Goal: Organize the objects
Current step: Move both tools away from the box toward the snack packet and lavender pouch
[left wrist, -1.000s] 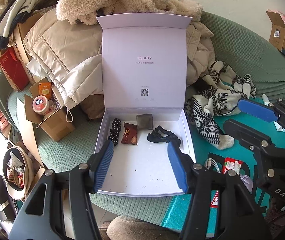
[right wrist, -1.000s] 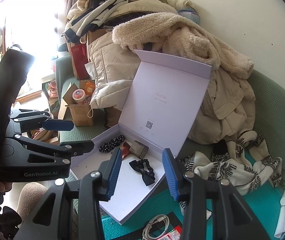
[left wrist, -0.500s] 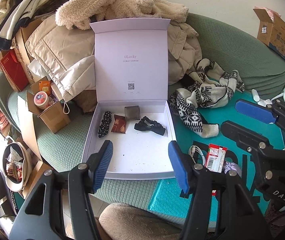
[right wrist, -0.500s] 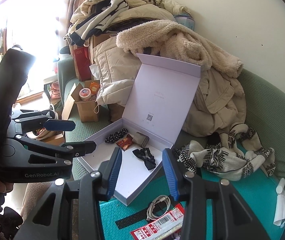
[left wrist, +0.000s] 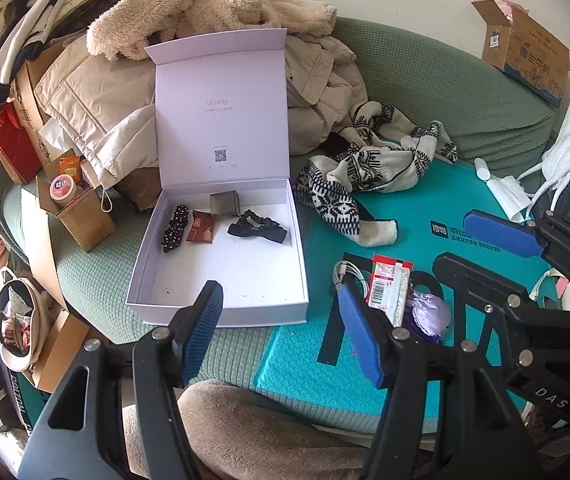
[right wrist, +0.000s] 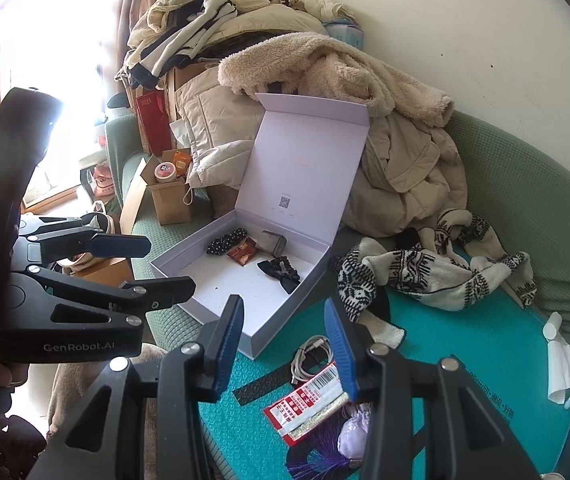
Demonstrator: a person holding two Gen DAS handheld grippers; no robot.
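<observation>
An open white gift box (left wrist: 221,300) (right wrist: 213,312) lies on the green sofa, lid upright. Inside are a black dotted scrunchie (left wrist: 175,229), a red-brown packet (left wrist: 201,232), a small grey box (left wrist: 224,203) and a black bow (left wrist: 257,230) (right wrist: 279,270). On the teal mat beside it lie a white cable (left wrist: 347,274) (right wrist: 309,356), a red-and-white packet (left wrist: 387,286) (right wrist: 305,404) and a lilac pouch (left wrist: 429,316) (right wrist: 355,432). My left gripper (left wrist: 281,332) is open and empty, near the box's front edge. My right gripper (right wrist: 283,346) is open and empty above the cable.
Coats (left wrist: 213,28) are piled behind the box. A patterned scarf (left wrist: 365,176) lies right of it. A brown carton (left wrist: 81,216) with a jar stands left. A cardboard box (left wrist: 525,60) sits on the sofa back. Tissue (right wrist: 563,364) lies at the right.
Both grippers have pulled back and to the right, away from the box. The cable, red-and-white packet and lilac pouch on the mat have come into view. Both stay open.
</observation>
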